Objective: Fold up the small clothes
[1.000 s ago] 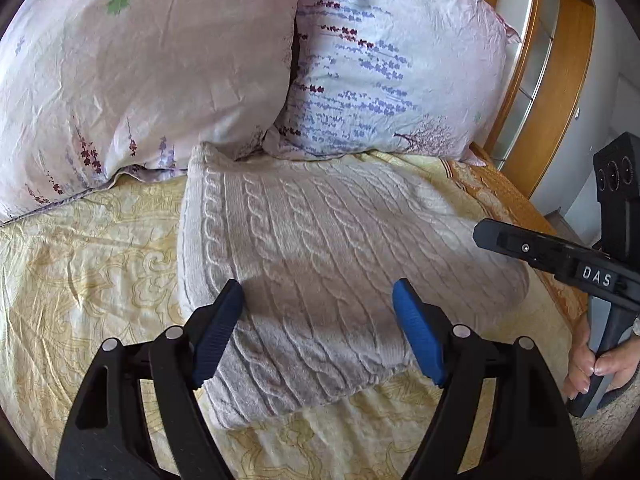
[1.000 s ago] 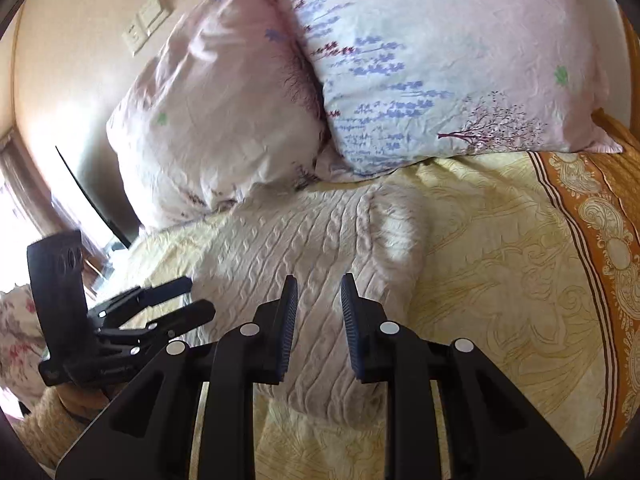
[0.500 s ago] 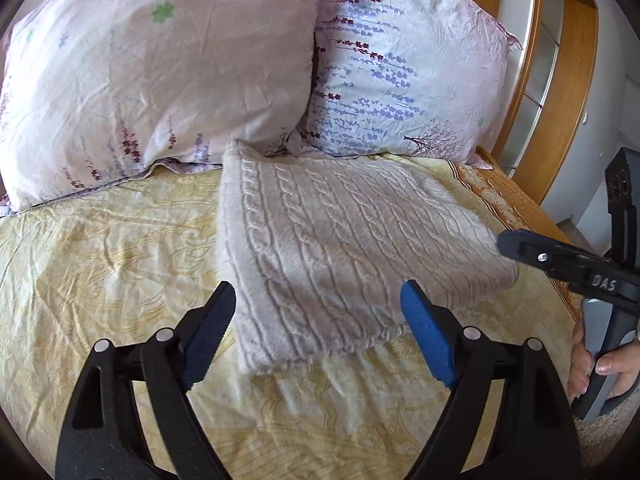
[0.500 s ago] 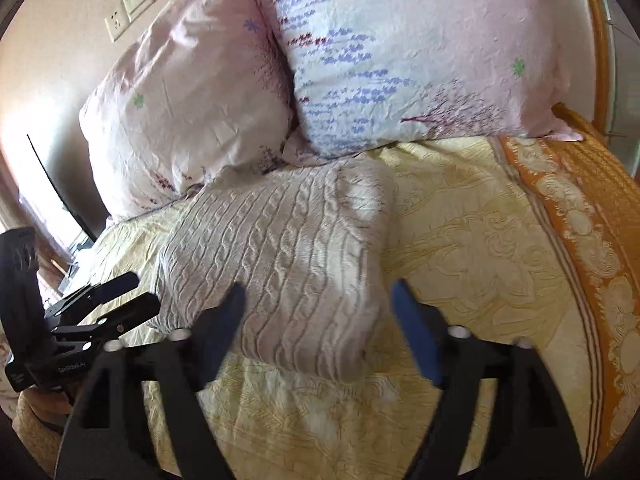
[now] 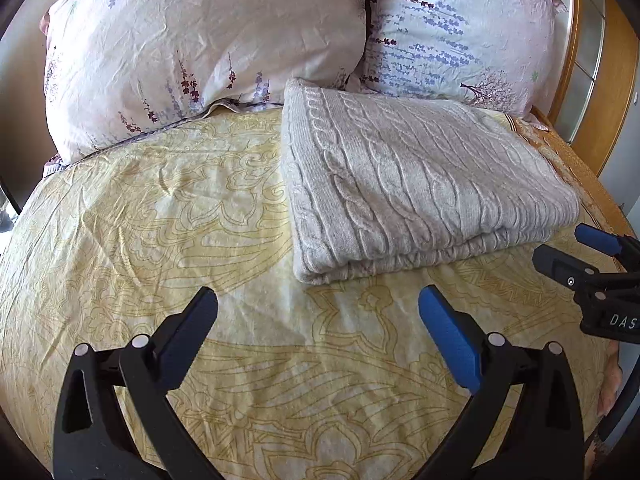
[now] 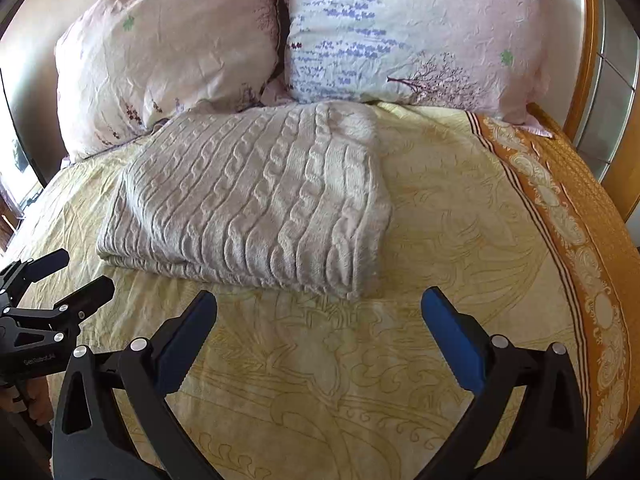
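A pale grey cable-knit sweater (image 5: 420, 184), folded into a thick rectangle with its layered edges facing the cameras, lies flat on the bed's yellow bedspread with a gold ornamental print (image 5: 160, 240), its far edge touching the two pillows at the headboard. The left gripper (image 5: 318, 312) hovers over bare bedspread just in front of the sweater's near edge, its blue-padded fingers (image 5: 448, 336) spread wide apart and holding nothing. The right gripper (image 6: 319, 312) likewise hangs above the bedspread near the sweater's front corner, its fingers splayed wide with nothing between them; in the left wrist view it shows at the right edge as a black frame with a blue pad (image 5: 592, 272). The left gripper appears in the right wrist view at the lower left (image 6: 52, 292), apart from the sweater. Behind the sweater stand a pinkish pillow with purple flower sprigs (image 5: 192, 48) and, beside it, a pale blue pillow with lavender and tree print (image 5: 460, 32), pressed against each other. An orange patterned border (image 6: 568, 208) runs along the bedspread's right side, next to a wooden bed frame (image 5: 616, 72).
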`<state>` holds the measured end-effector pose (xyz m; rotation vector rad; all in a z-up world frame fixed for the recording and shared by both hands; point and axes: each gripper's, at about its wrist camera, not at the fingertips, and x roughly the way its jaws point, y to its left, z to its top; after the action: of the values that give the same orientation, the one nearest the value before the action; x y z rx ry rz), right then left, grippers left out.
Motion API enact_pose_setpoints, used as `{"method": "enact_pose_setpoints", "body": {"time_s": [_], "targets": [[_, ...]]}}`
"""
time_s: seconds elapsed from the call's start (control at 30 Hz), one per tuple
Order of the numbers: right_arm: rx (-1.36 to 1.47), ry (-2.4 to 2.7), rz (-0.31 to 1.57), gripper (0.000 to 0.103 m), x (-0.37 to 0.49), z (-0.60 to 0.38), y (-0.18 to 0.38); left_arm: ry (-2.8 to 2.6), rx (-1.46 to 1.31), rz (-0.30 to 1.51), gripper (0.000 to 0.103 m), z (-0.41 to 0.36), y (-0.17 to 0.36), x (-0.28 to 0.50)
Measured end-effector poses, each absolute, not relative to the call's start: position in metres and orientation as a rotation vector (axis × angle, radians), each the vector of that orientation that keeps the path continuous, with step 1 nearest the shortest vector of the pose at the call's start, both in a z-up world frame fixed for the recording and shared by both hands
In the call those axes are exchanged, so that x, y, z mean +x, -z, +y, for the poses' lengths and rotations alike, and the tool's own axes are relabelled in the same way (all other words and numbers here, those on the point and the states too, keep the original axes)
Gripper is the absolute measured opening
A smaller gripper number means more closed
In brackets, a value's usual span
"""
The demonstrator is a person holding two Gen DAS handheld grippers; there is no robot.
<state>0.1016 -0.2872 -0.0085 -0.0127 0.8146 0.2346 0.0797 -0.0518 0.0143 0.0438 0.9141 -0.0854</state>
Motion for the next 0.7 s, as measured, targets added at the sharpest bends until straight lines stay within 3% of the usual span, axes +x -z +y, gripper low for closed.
{"method": "enact_pose_setpoints", "body": {"time_s": [0.7], "targets": [[-0.048, -0.178, 0.899, 0.102, 0.113, -0.277, 0.027, 0.067, 0.049, 0.997, 0.101, -0.058, 0.0, 0.088]]}}
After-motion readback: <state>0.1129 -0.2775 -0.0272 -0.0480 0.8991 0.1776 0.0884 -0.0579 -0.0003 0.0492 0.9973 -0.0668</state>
